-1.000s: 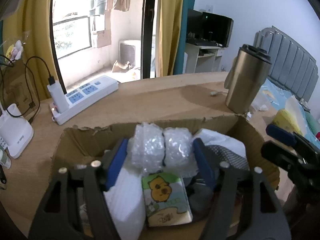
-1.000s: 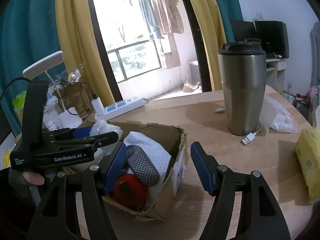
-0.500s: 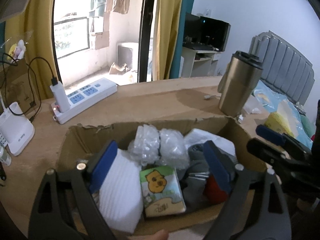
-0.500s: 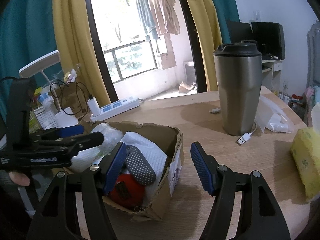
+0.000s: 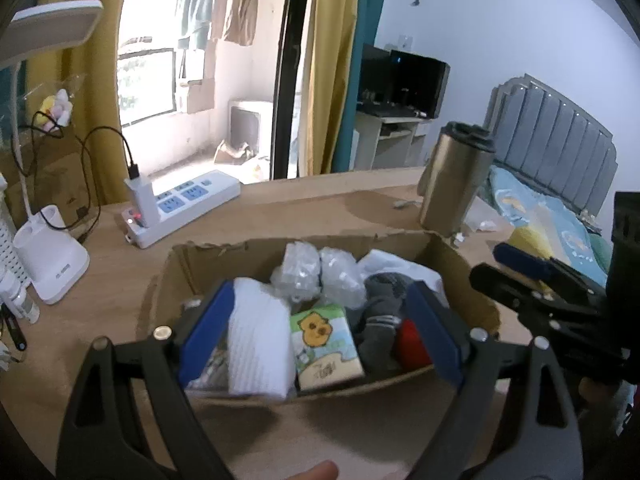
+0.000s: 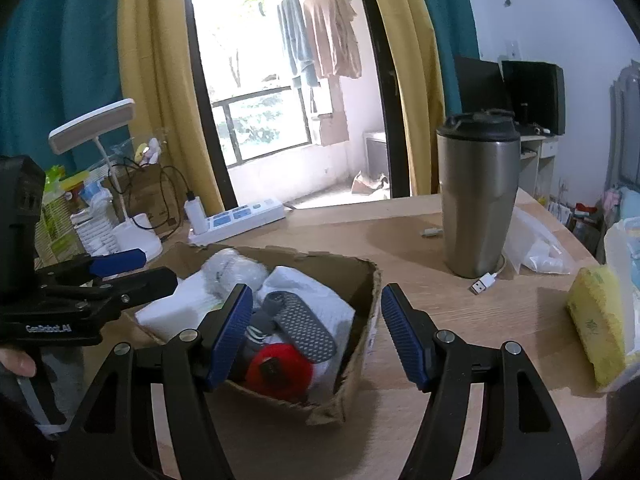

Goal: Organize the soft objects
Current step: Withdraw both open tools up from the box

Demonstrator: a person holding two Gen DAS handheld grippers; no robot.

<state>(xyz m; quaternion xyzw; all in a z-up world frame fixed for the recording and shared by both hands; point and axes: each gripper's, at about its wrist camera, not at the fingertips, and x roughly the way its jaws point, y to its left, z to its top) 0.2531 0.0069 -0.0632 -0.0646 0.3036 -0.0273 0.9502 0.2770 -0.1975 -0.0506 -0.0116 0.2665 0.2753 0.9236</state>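
Observation:
A cardboard box (image 5: 188, 264) (image 6: 360, 308) on the wooden table holds soft things: bubble wrap (image 5: 316, 276), a white foam pad (image 5: 256, 340), a tissue pack with a cartoon bear (image 5: 324, 344), a grey sock (image 5: 380, 312) (image 6: 304, 328) and a red soft item (image 6: 280, 368). My left gripper (image 5: 320, 336) is open and empty, above the box's near side. My right gripper (image 6: 316, 332) is open and empty over the box's right end; it also shows in the left wrist view (image 5: 532, 276).
A steel tumbler (image 6: 476, 196) stands right of the box with a USB plug (image 6: 484, 284) by it. A yellow sponge pack (image 6: 596, 324) lies far right. A white power strip (image 5: 180, 208) and a desk lamp base (image 5: 52, 256) sit at the left.
My left gripper opened off the bubble wrap and drew back and up from the box. My right gripper stayed open and shifted only slightly.

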